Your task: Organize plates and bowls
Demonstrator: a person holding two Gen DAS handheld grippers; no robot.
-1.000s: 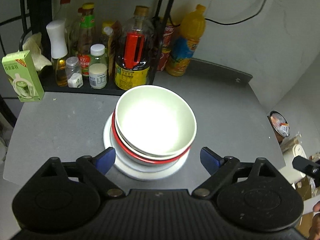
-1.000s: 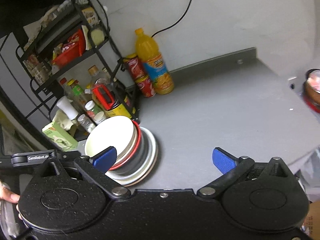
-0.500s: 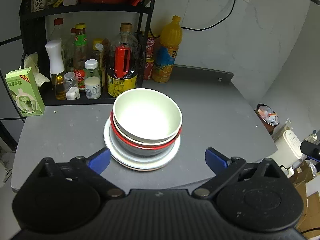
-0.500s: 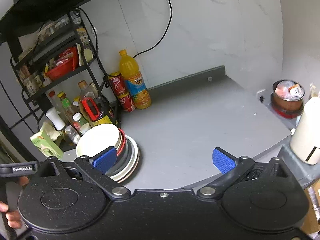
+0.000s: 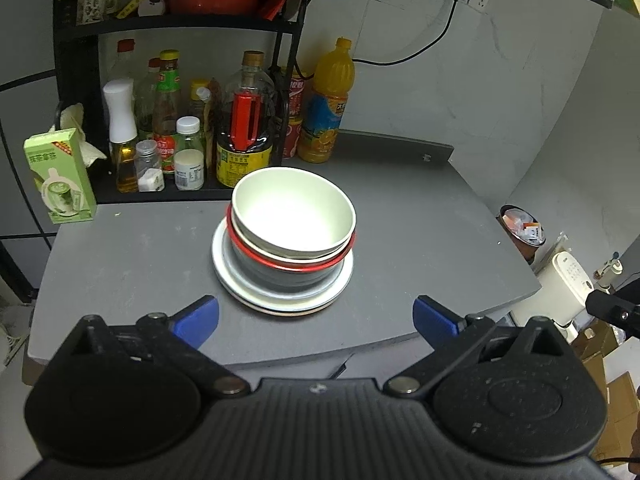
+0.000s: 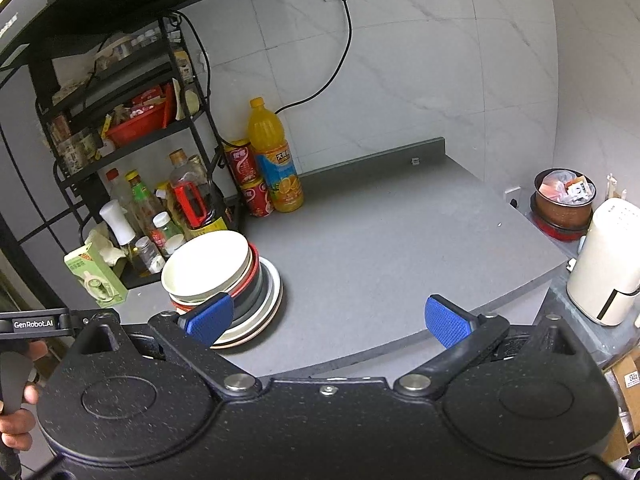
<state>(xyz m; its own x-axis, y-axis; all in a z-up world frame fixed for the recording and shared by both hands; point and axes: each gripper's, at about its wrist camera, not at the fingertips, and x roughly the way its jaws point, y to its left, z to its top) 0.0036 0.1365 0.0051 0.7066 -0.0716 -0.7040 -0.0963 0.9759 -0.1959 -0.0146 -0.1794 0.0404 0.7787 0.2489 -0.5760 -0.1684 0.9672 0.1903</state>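
Likely home kitchen: condiment rack (image 5: 180, 92), counter (image 6: 380, 224).

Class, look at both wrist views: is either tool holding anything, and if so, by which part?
Nothing is held. The left tool and right tool are both open and empty, short of the stack of bowls and plates on the grey table.

Left tool (image 5: 316, 322): black ribbed body, round pivot discs, blue finger pads (image 5: 198, 318).
Right tool (image 6: 328, 320): speckled black (silver screws), textured blue pads (image 6: 446, 322).
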